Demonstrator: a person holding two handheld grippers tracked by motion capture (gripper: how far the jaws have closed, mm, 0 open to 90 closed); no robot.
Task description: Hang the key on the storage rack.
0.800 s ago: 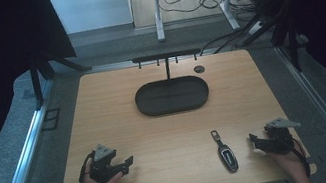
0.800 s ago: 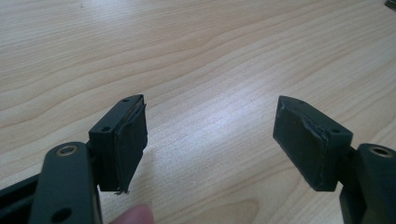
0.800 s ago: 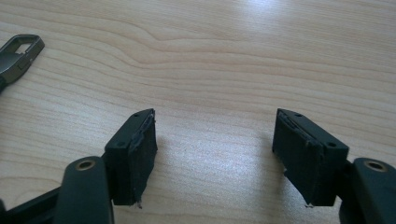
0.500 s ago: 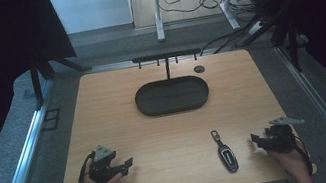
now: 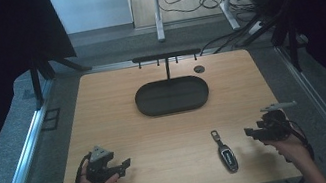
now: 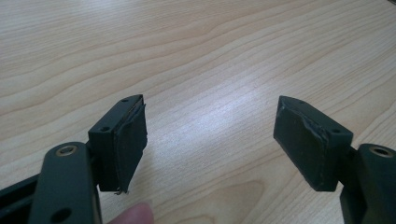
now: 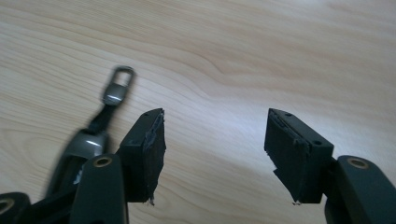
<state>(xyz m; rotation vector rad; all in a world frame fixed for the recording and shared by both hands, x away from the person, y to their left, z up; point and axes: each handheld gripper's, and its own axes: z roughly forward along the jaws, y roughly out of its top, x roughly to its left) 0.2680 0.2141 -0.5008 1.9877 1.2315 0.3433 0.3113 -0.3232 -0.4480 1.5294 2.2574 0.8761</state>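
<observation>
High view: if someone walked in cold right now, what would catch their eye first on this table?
Probably the dark oval tray at the far middle of the wooden table, under a thin black rack with hooks. Next, the car key fob lying alone near the front edge. The right claw sits open just to the fob's right, while the left claw is open over bare wood at the front left.
</observation>
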